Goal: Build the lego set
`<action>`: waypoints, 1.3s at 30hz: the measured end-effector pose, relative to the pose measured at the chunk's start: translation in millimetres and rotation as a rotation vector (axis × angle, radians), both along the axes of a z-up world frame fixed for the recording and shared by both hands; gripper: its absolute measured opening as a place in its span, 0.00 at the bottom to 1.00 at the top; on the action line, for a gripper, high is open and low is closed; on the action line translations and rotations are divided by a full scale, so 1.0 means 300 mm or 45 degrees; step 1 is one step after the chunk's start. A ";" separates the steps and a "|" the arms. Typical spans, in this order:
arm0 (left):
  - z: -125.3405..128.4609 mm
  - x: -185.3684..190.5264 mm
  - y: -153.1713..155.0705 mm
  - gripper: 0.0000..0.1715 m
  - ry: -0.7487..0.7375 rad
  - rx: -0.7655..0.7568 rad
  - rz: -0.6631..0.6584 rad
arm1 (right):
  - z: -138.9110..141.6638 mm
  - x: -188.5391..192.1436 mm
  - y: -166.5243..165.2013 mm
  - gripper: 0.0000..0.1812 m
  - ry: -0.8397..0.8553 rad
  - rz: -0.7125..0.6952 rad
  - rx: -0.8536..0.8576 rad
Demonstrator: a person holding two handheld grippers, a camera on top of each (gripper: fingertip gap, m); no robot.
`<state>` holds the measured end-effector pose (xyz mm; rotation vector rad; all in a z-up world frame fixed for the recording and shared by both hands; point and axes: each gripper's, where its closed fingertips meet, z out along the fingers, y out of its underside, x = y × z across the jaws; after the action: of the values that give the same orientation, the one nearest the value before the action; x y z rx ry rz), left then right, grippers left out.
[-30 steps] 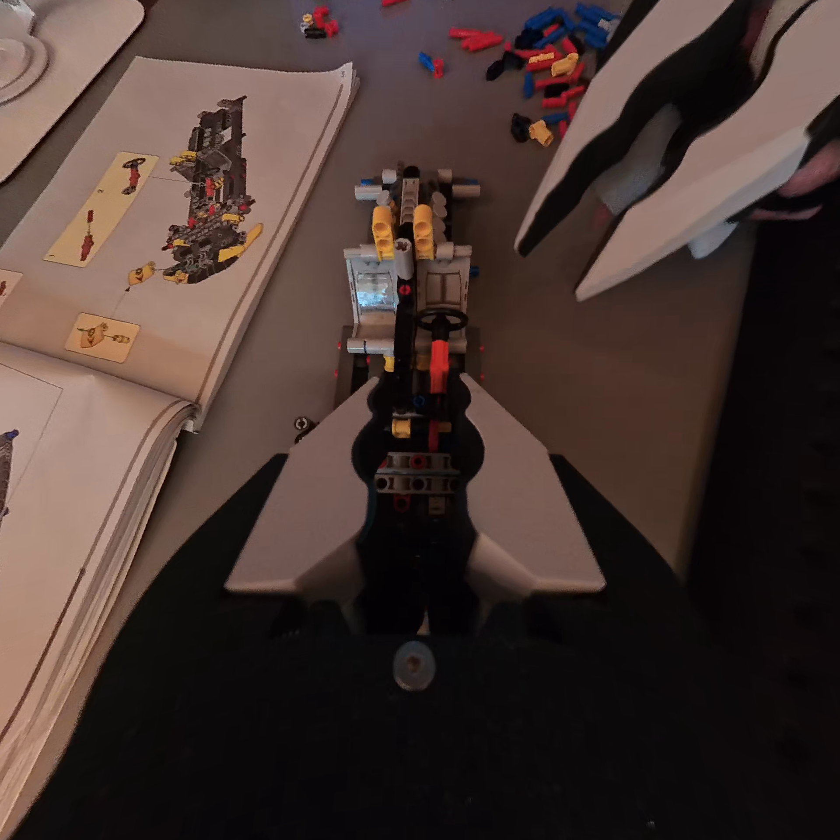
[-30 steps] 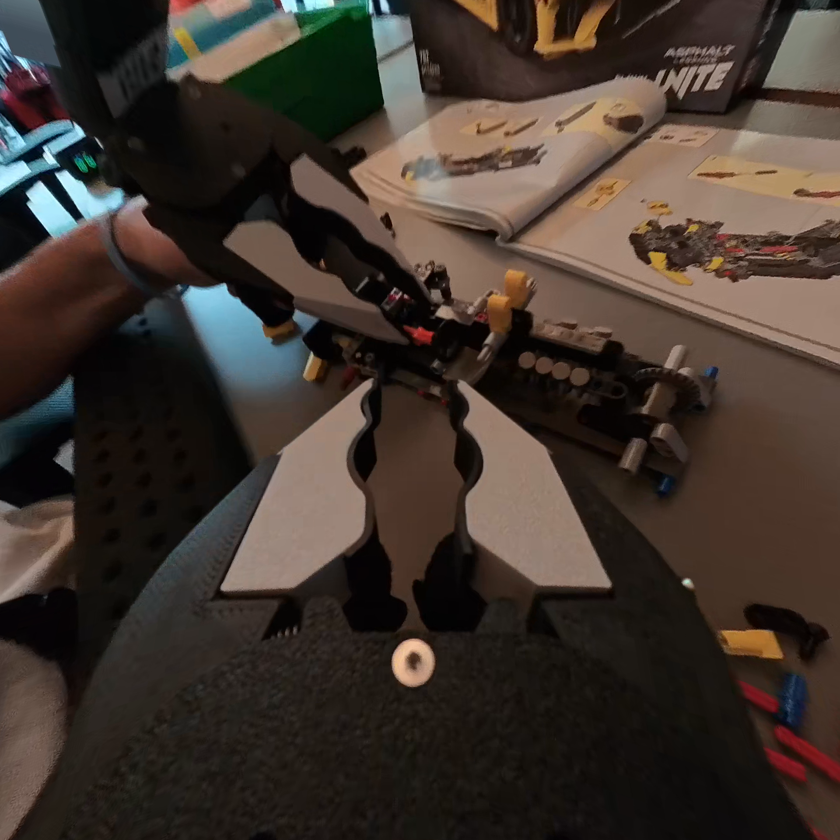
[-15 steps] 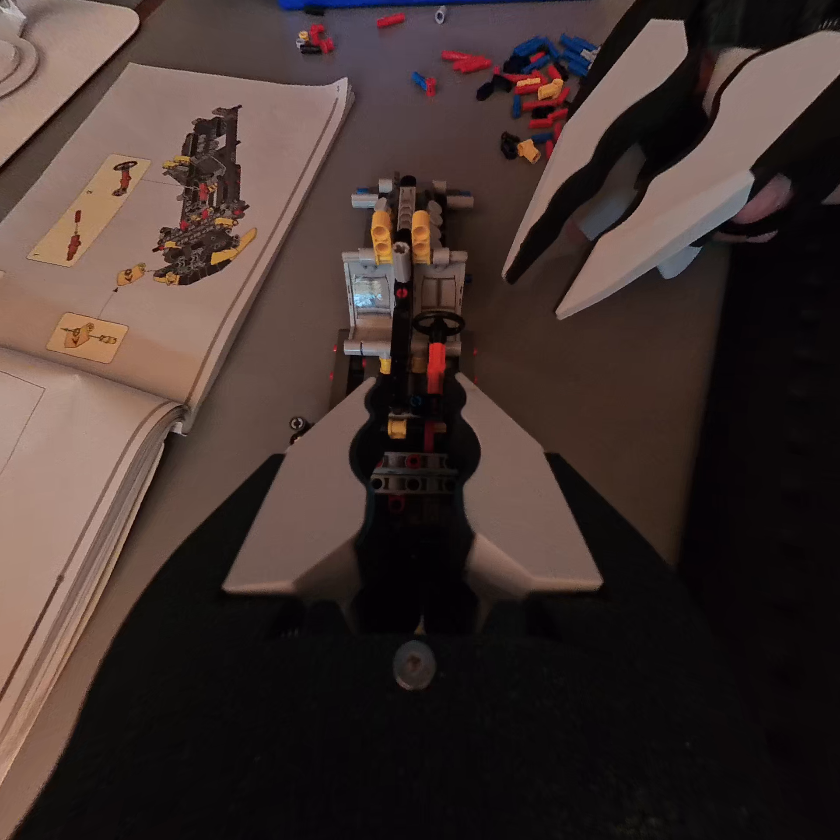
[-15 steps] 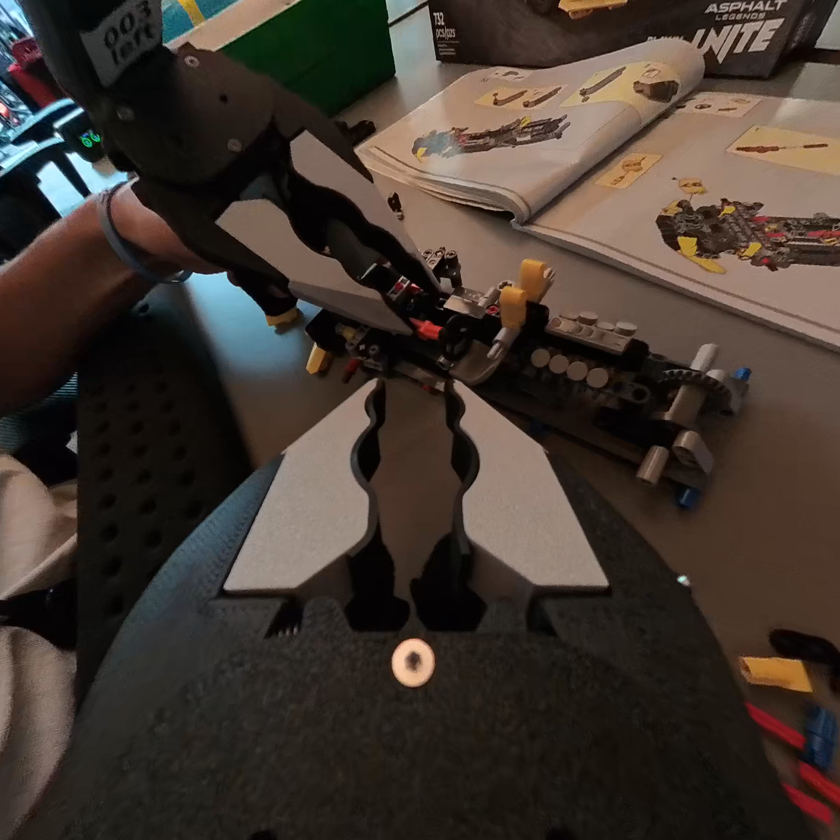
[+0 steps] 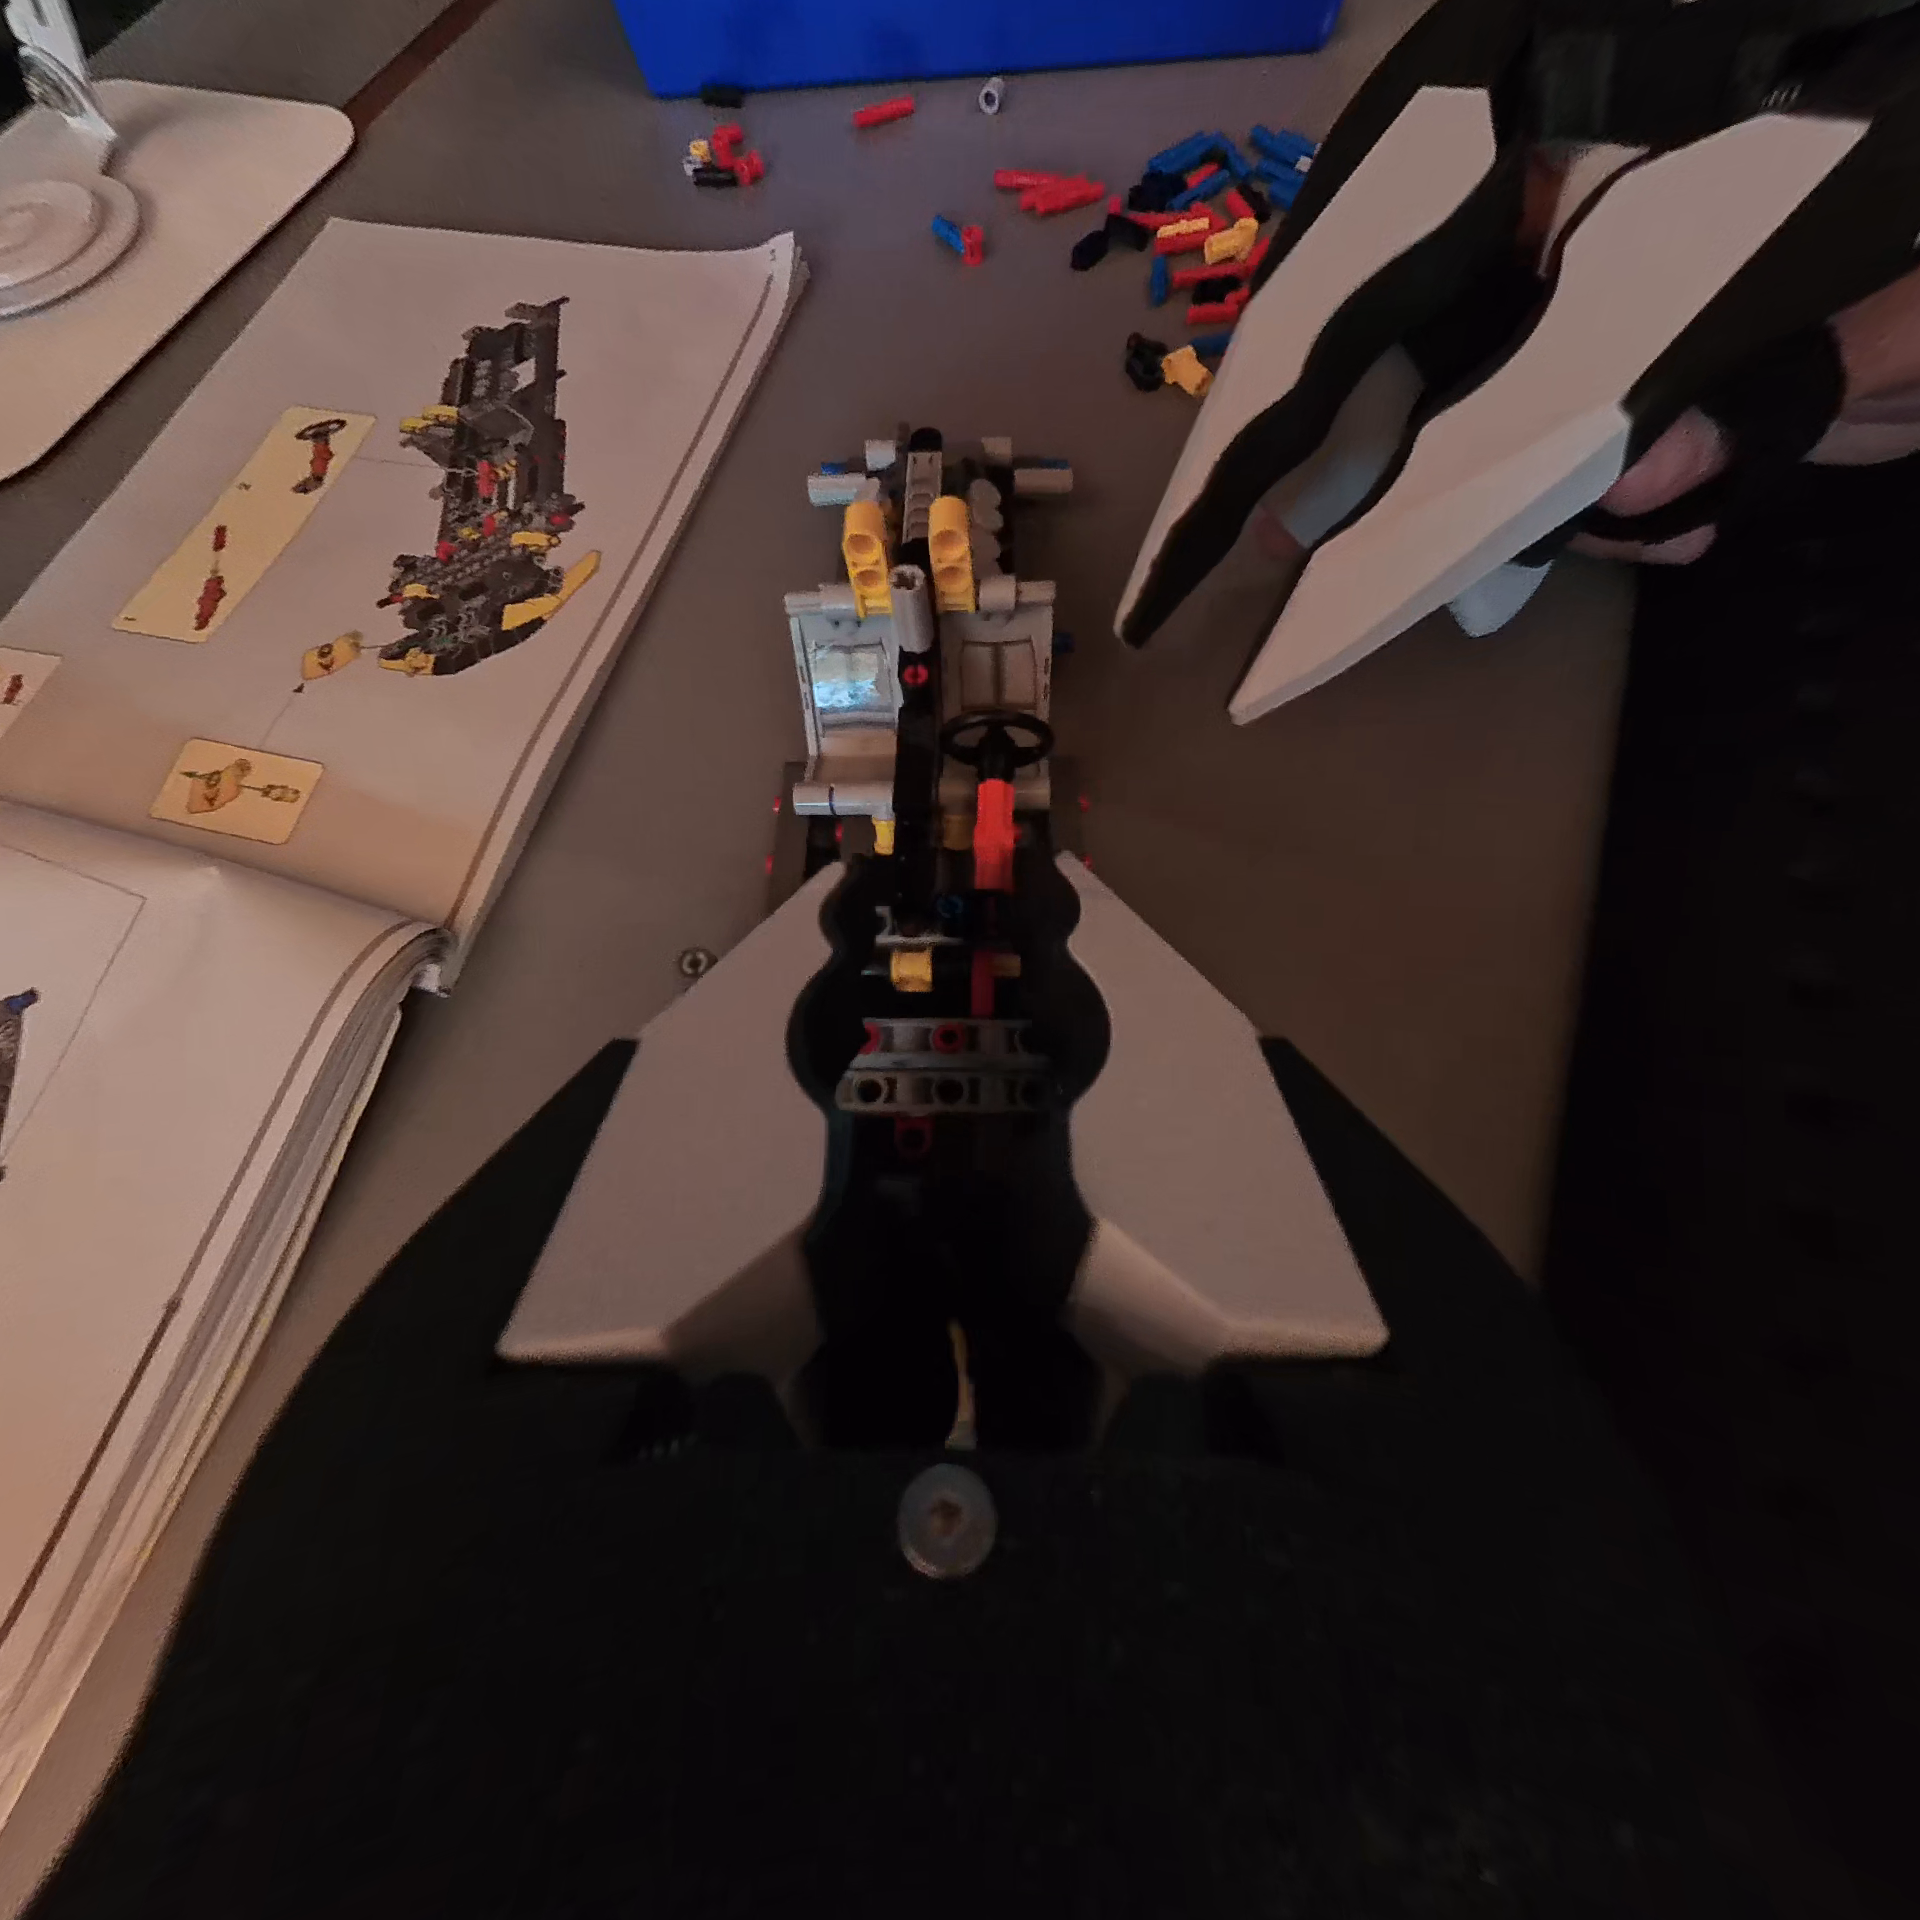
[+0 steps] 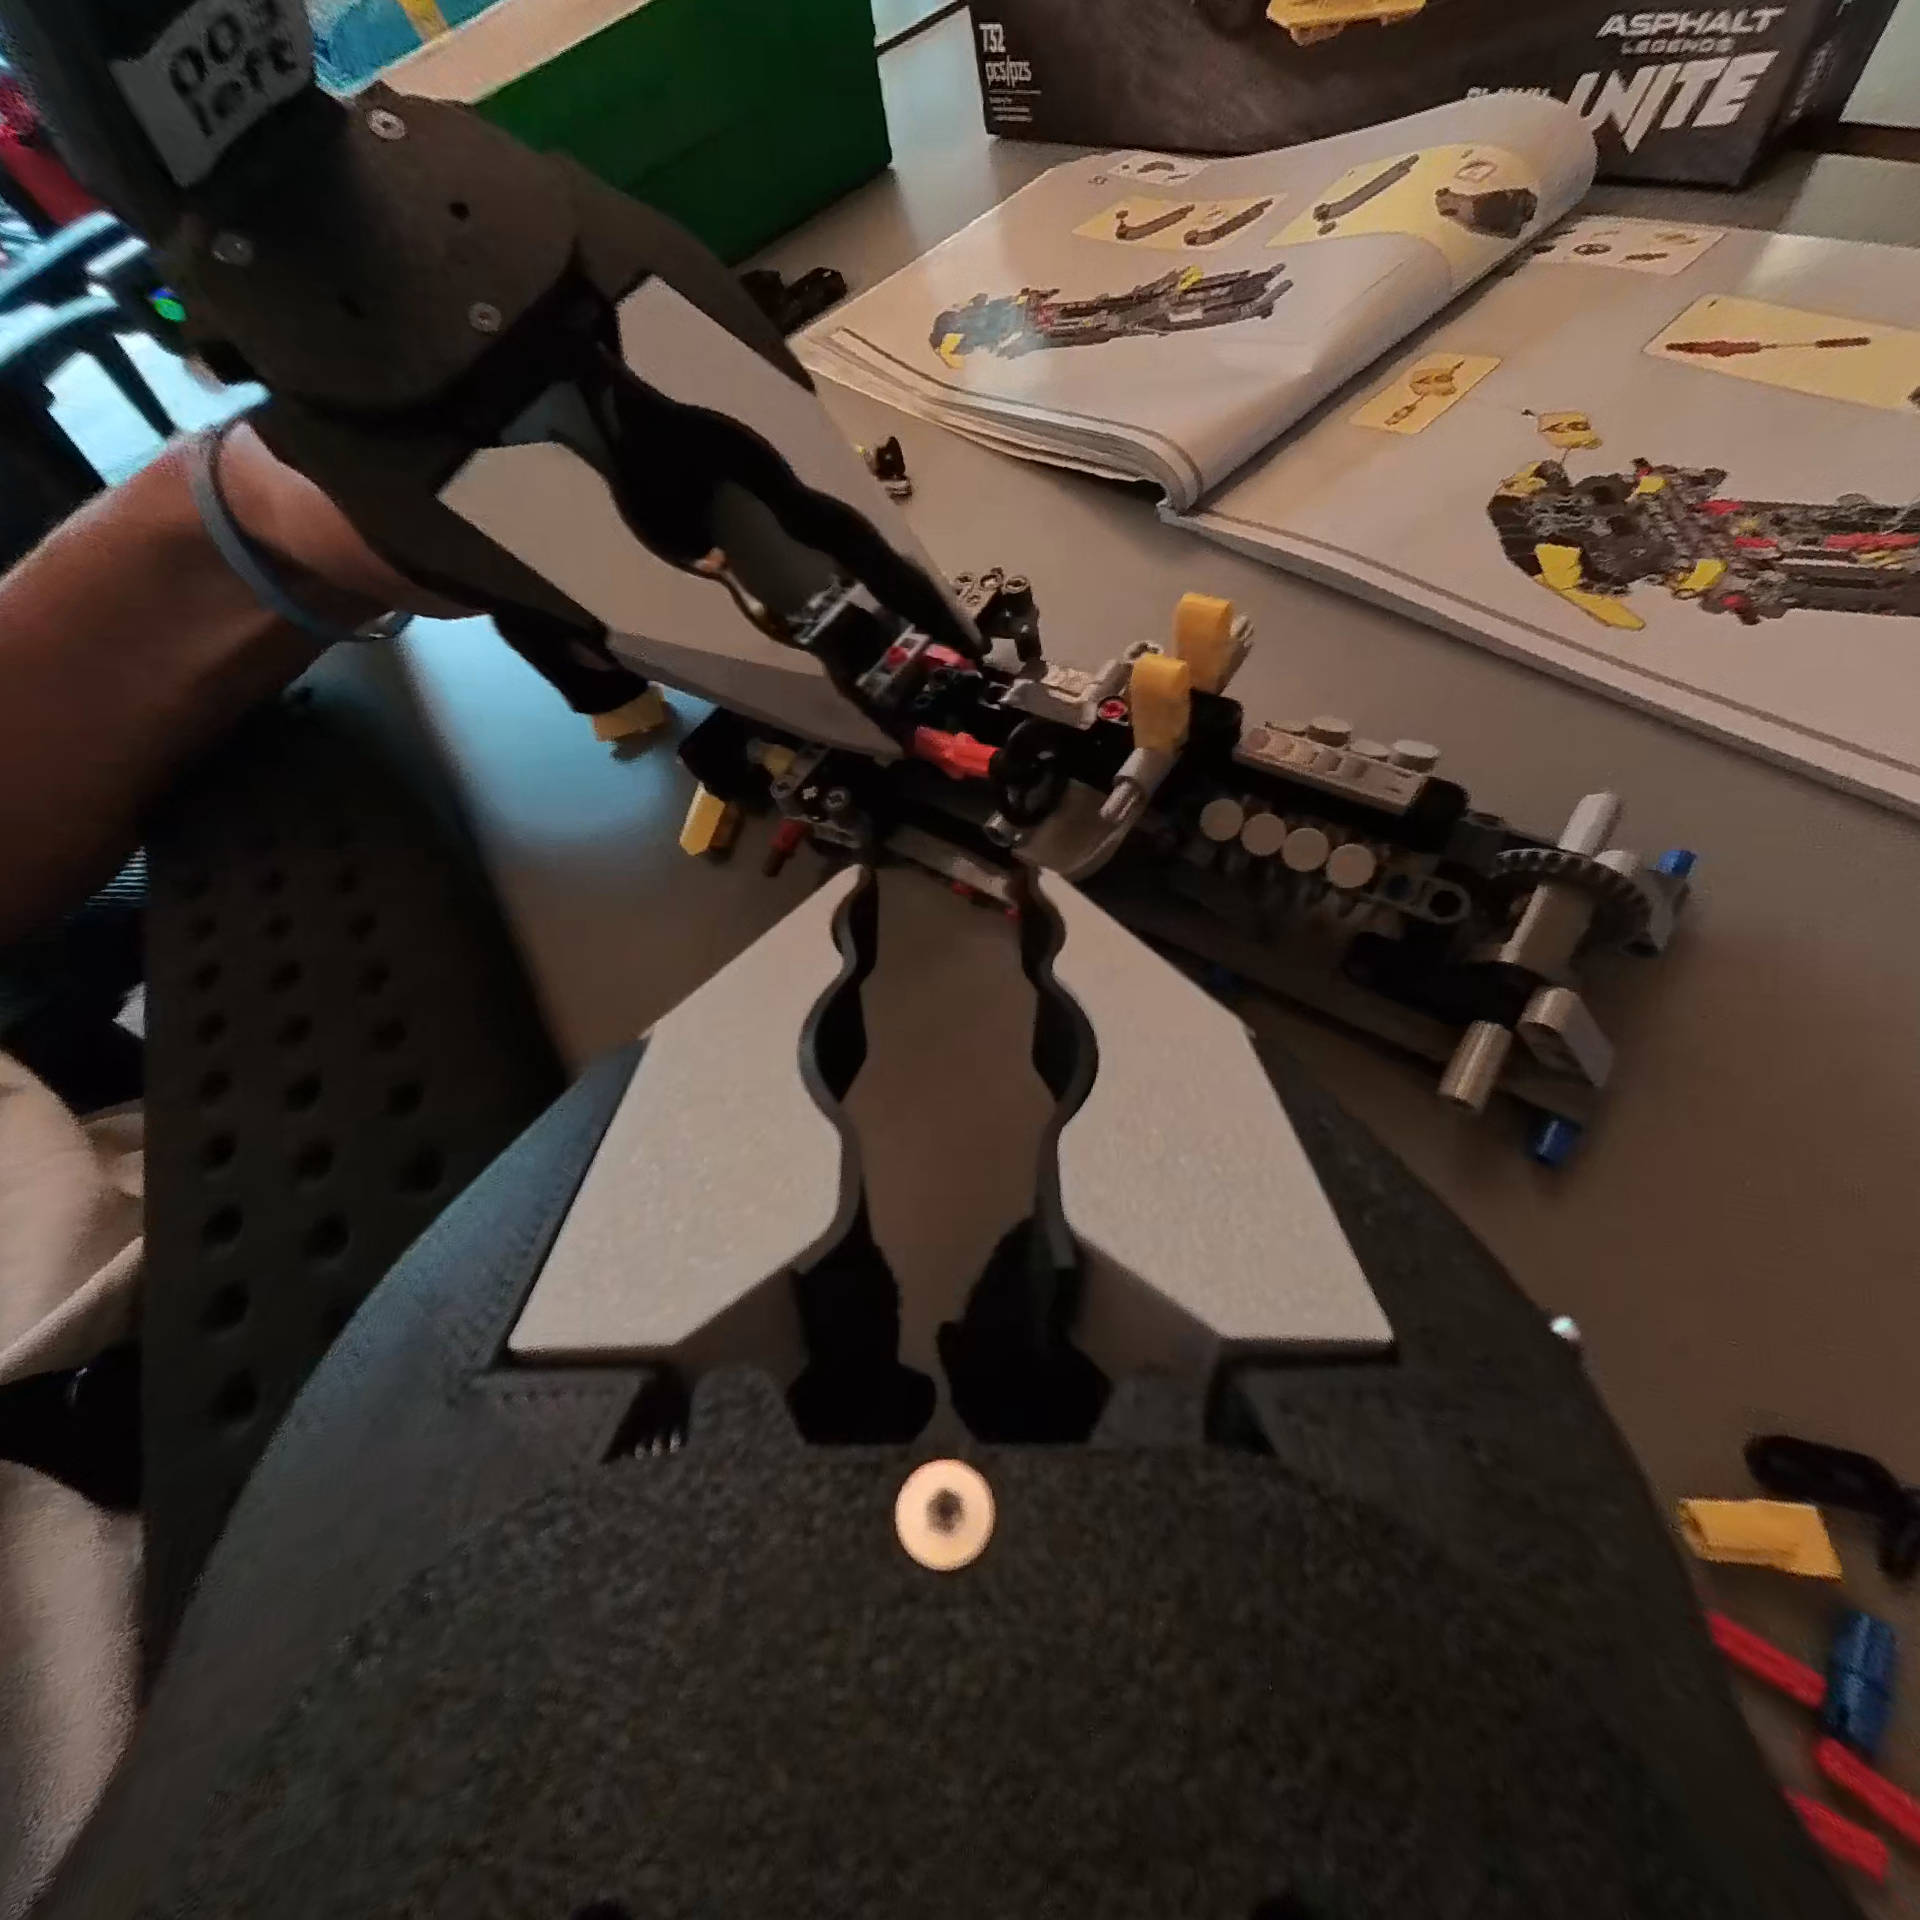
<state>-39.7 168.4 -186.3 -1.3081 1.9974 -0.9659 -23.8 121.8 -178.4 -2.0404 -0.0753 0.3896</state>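
A half-built lego car chassis (image 5: 925, 644), black and grey with yellow and red parts, lies on the grey table. It also shows in the right wrist view (image 6: 1299, 831). My left gripper (image 5: 951, 883) is shut on the chassis's front end, with its fingers on both sides. The right wrist view shows it (image 6: 914, 707) clamping that end from the upper left. My right gripper (image 6: 951, 883) is open and empty, its tips just short of the chassis's near side by the steering wheel. In the left wrist view it (image 5: 1184, 675) hovers to the right of the chassis.
An open instruction booklet (image 5: 416, 520) lies left of the chassis and shows beyond it in the right wrist view (image 6: 1455, 364). Loose pieces (image 5: 1195, 229) lie beyond, near a blue bin (image 5: 987, 42). More pieces (image 6: 1766, 1558), a green bin (image 6: 675, 104) and the set's box (image 6: 1455, 83) are around.
The left gripper keeps its hold on the chassis and its view has drawn back a little, bringing the blue bin into sight. The right gripper has drifted slightly and stays open.
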 end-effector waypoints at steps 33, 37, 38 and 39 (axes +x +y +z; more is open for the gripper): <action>-0.008 -0.030 -0.006 0.07 0.014 -0.038 -0.042 | -0.033 0.024 0.110 0.04 -0.436 -0.244 -0.095; 0.040 -0.036 0.003 0.14 -0.080 -0.113 -0.005 | 0.018 0.024 0.093 0.07 -0.405 -0.265 0.001; 0.056 -0.037 0.015 0.14 -0.109 -0.134 0.022 | 0.035 0.037 0.086 0.07 -0.403 -0.283 0.031; 0.073 -0.036 0.031 0.14 -0.138 -0.158 0.054 | 0.056 0.065 0.075 0.07 -0.406 -0.324 0.070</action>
<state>-50.5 177.7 -164.5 -1.3286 1.8462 -1.1319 -4.3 144.3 -161.6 -2.0113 -0.0198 -0.0965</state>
